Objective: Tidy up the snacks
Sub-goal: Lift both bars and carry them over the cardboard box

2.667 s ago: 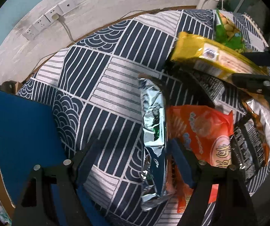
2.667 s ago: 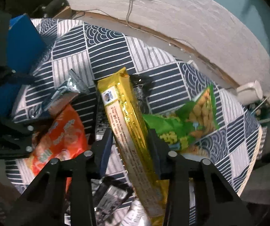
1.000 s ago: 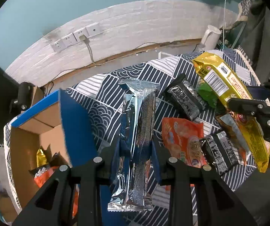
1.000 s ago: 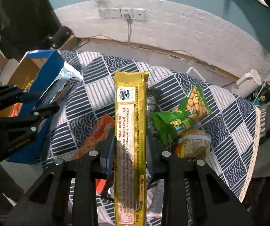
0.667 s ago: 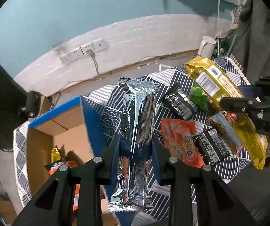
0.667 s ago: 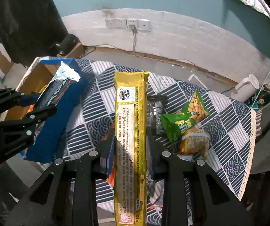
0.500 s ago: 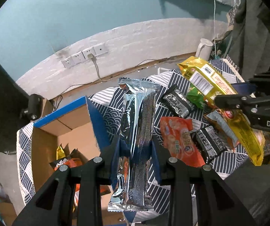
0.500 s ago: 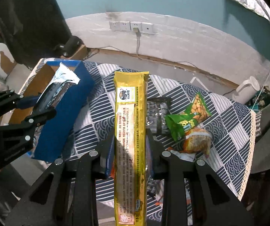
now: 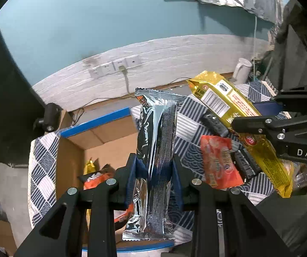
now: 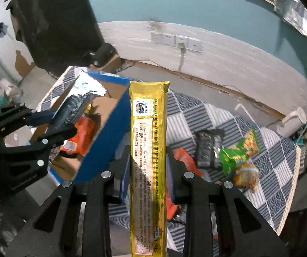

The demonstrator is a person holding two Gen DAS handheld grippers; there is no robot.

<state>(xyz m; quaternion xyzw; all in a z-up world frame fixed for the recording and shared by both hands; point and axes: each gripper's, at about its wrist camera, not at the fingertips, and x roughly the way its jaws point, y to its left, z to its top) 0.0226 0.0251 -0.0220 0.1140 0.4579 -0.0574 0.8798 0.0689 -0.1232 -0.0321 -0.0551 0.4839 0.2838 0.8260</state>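
Left wrist view: my left gripper fills the bottom centre of the frame, its two black fingers pinching a long silver foil packet that stands upright between the blue pads. The gripper is raised above the table and angled slightly down. Behind it, at lower left, sits an open cardboard box with a blue rim, holding an orange packet and a gold one. At centre right an orange snack bag lies on the patterned tablecloth. At the right edge my right gripper reaches in sideways, clamping a long yellow packet that slants from upper centre to lower right.

Right wrist view: my right gripper sits at bottom centre, fingers pressed onto the yellow packet, which stands vertical up the middle of the frame. At the left edge my left gripper holds the silver foil packet over the open box. At centre right, a dark packet and a green snack bag lie on the tablecloth.
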